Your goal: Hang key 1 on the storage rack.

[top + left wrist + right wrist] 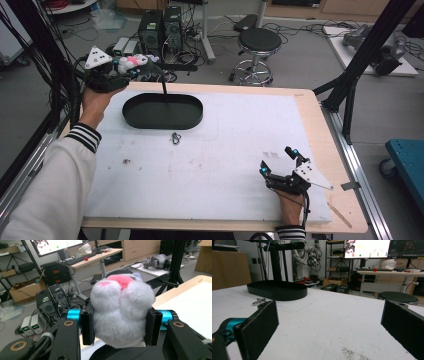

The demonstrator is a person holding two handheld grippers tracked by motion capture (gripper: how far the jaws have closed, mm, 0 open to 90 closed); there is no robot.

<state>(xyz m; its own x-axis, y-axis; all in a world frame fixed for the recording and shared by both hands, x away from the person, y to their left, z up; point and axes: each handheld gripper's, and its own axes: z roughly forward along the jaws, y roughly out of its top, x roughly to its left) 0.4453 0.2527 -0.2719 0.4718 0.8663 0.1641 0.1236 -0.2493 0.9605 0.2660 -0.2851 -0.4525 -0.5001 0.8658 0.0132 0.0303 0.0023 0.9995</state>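
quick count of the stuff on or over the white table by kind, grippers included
grippers: 2, left gripper and right gripper
plush toys: 1, white and pink plush toy
trays: 1, black oval tray
metal clips: 1, small metal clip
total: 5

The plush toy (122, 312) is white and fluffy with pink patches on top (one patch deeper, one paler). The left gripper (121, 326) clamps it between black pads (87, 326), behind which sit bright turquoise cylinders; its top plate is pale grey. The right gripper (281, 161) is black too, with small turquoise accents and a grey plate. The oval tray (162, 111) is solid black. The mat (225, 150) covering the table (312, 107) is white with faint dark smudges, the table's edge light wood. The sleeve (82, 136) is white with black-striped cuffs.
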